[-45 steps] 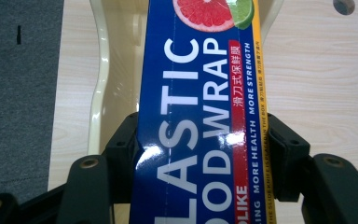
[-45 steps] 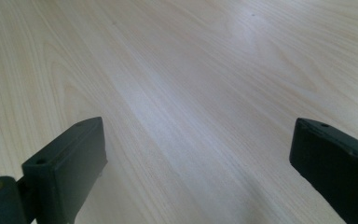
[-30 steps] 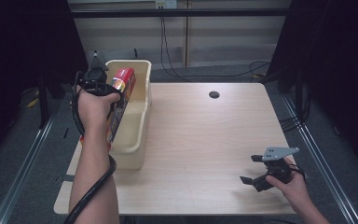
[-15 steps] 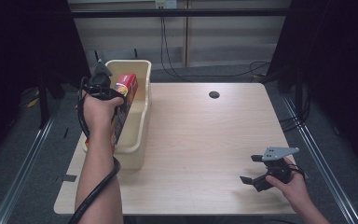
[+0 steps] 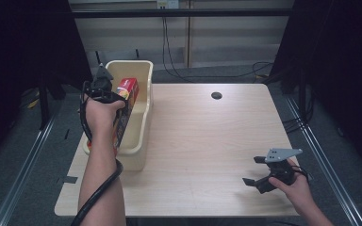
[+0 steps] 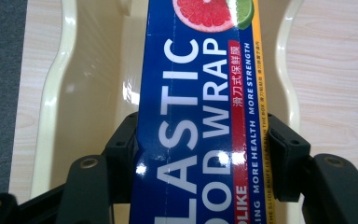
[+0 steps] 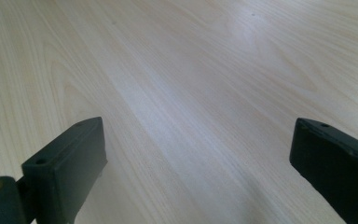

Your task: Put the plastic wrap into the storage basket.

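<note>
A: Left gripper [image 6: 200, 154]?
B: Clamped on the long blue cardboard plastic-wrap box [image 6: 200, 93], pads on both sides. Box is over the cream plastic bin [image 5: 139, 141] at table's left edge, tilted, low end inside.
A: Right gripper [image 7: 198, 154]?
B: Jaws wide apart, nothing btwn them, low over the pale wood table [image 5: 207, 141], near-right corner.

A long blue-and-red plastic wrap box [image 6: 200, 116] tilts lengthwise over the cream basket [image 5: 141, 117].

Overhead view; two close gripper views
</note>
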